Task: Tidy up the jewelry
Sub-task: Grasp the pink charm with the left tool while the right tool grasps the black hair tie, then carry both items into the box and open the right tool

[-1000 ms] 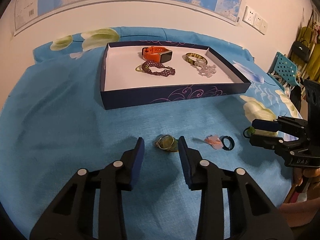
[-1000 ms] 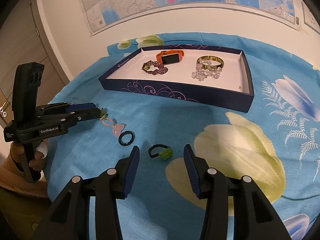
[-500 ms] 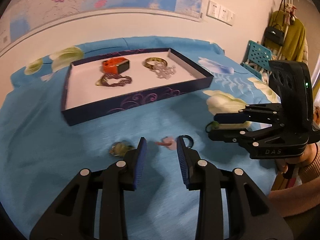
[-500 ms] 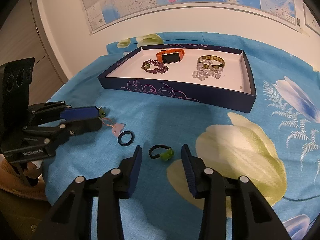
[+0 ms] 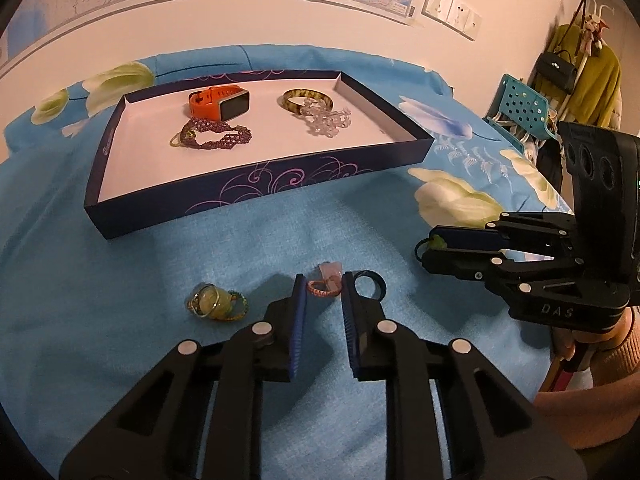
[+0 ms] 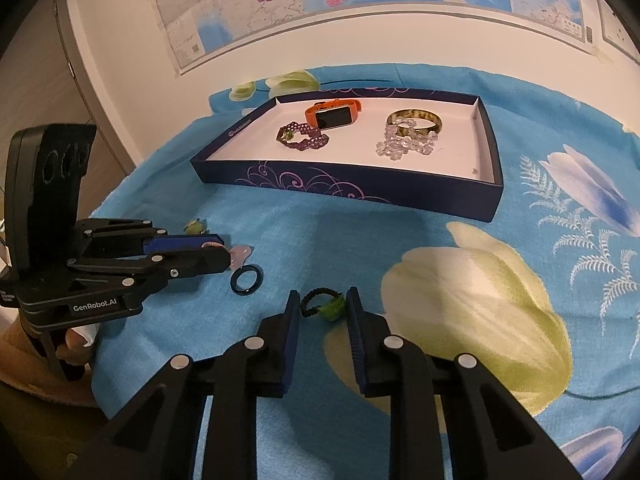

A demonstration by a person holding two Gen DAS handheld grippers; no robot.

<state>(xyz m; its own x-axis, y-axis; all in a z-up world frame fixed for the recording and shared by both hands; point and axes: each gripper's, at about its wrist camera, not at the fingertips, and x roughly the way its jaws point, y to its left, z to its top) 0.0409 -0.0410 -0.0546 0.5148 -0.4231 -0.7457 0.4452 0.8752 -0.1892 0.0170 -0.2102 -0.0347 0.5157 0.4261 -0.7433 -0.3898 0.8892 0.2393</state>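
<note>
Since the earlier frame, the left gripper [image 5: 323, 286] had been shifted from the yellow-green charm ring [image 5: 214, 301] to the pink cord ring [image 5: 325, 285], which was bracketed, fingers apart. The navy tray [image 5: 256, 200] on the blue floral cloth [image 5: 120, 280] held an orange watch [image 5: 219, 103], purple bracelet [image 5: 216, 137], amber bangle [image 5: 308, 100] and crystal bracelet [image 5: 328, 123]. The right gripper [image 6: 323, 308], fingers apart, straddled the black cord ring [image 6: 322, 306]. A black ring [image 5: 371, 285] lay beside the left gripper. Contact could not be confirmed.

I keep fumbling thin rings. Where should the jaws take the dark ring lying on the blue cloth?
The dark ring lies flat on the blue cloth. Come straight down from above, jaws straddling the band across its diameter, or one jaw through the hole pinching the rim; its low profile gives no side purchase.
</note>
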